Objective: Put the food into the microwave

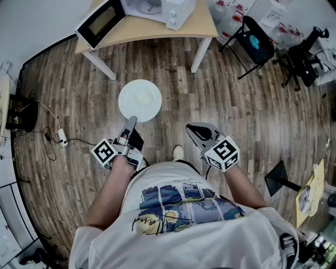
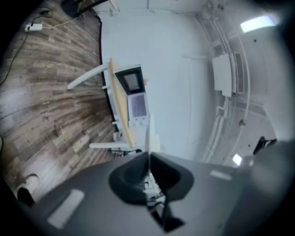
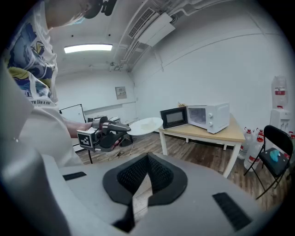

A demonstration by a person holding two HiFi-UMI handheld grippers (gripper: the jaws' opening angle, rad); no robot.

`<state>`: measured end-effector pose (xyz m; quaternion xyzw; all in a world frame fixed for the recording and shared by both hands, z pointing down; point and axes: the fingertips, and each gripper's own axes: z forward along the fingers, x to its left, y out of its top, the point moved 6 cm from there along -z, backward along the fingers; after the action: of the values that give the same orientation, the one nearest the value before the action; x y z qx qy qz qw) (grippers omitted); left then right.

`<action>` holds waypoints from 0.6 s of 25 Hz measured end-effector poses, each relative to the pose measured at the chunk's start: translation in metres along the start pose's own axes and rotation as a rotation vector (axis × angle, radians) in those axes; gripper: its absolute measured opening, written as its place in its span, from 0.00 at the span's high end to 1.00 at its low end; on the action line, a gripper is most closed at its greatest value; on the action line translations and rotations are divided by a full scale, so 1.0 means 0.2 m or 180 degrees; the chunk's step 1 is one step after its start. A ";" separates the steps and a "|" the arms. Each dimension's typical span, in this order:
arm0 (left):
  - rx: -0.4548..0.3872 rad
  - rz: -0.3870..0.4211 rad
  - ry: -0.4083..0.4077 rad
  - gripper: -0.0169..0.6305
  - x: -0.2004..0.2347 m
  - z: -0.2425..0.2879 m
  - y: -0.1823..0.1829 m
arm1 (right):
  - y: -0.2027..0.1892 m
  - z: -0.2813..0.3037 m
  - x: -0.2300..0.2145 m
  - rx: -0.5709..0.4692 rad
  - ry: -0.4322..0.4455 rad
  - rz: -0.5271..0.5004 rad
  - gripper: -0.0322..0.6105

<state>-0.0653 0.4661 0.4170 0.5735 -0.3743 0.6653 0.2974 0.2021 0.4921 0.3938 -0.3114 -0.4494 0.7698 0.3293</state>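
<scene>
Carrying the plate (image 1: pixel 139 100) to the microwave (image 1: pixel 170 11)
Our left gripper (image 1: pixel 131 122) clamps the plate rim; we carry it level. Our right gripper (image 1: pixel 195 131) is closed, empty.

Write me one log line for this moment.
left gripper: shut on plate rim | right gripper: shut, empty | microwave: on table, door open | plate not yet inside

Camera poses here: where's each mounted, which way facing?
Head view: on the person's head, steeply down at floor; shows shirt, forearms, left claw gripping plate, right claw.
Left gripper view: on left claw, along its jaws and edge-on plate toward microwave; shows its jaws.
Right gripper view: on right claw, toward microwave; shows shirt, left claw.
All three share plate, microwave.
</scene>
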 end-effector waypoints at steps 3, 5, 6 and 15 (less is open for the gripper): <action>-0.0008 0.0002 -0.0030 0.95 0.00 -0.13 0.08 | 0.03 0.08 0.13 -0.0009 -0.0032 0.0022 0.94; 0.0009 0.0040 -0.0030 0.95 0.01 -0.23 0.13 | 0.05 0.14 0.24 -0.0009 -0.0033 0.0009 0.94; 0.0023 0.0064 -0.0028 0.95 0.01 -0.28 0.17 | 0.06 0.18 0.30 -0.0001 -0.0026 -0.0011 0.94; 0.0162 0.0097 -0.0053 0.95 0.12 -0.62 0.46 | 0.13 0.47 0.71 -0.0078 -0.0234 0.0010 0.90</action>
<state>-0.2118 0.5197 0.4196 0.5806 -0.3684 0.6743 0.2693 0.0400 0.5477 0.3815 -0.2876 -0.4702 0.7757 0.3075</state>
